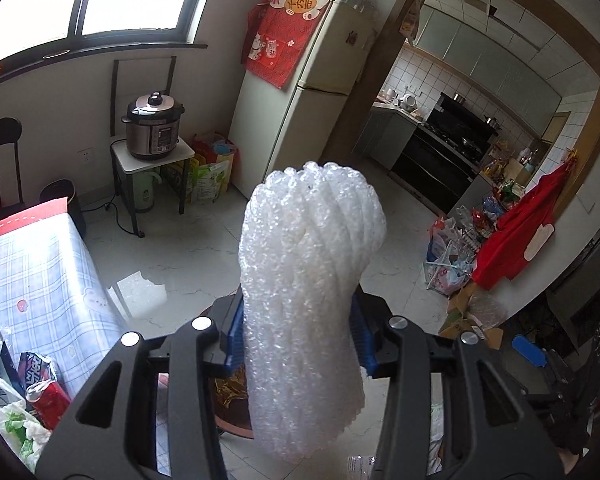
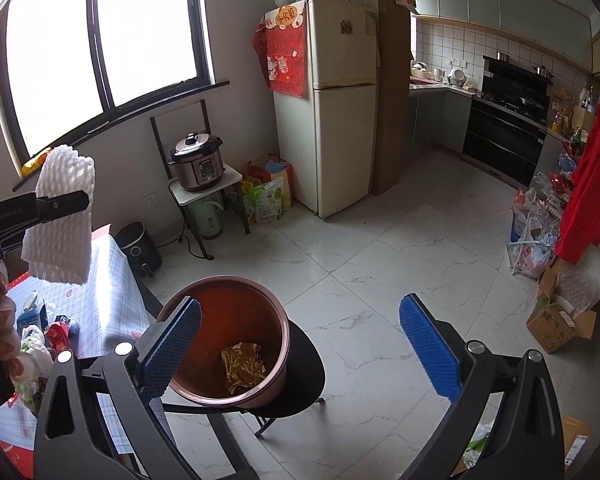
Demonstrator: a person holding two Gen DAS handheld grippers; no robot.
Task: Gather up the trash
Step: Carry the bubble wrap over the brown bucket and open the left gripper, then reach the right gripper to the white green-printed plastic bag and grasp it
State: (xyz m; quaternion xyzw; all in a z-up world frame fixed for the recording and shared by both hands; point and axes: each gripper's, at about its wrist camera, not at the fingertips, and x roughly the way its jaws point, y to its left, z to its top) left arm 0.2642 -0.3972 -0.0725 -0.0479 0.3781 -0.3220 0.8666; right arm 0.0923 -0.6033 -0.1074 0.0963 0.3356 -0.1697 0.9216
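In the left wrist view, the left gripper [image 1: 300,334] is pinching a white foam net [image 1: 308,280] between its blue pads. The net is sticking up in the middle of the frame and hiding much of the floor behind it. At the lower left, the table [image 1: 40,280] with the checked cloth is holding more trash: a red can [image 1: 46,398], a snack bag [image 1: 36,368] and a crumpled plastic bag [image 1: 12,424]. Only a small bit of the bin is peeking out under the net here.

In the right wrist view, the right gripper [image 2: 300,352] is holding nothing, and its blue fingers [image 2: 172,354] are spreading wide apart. Between them, low in the middle, the brown bin [image 2: 220,292] is sitting on a black chair [image 2: 308,364]. A shiny gold wrapper [image 2: 242,368] is already lying inside it. At the left edge the foam net [image 2: 60,216] is hanging from the left gripper [image 2: 74,204], up above the table and not over the bin yet.

So one piece looks done. I think the net is going in next, and the things on the table are still waiting.

Only this view is showing the whole bin and what is inside it
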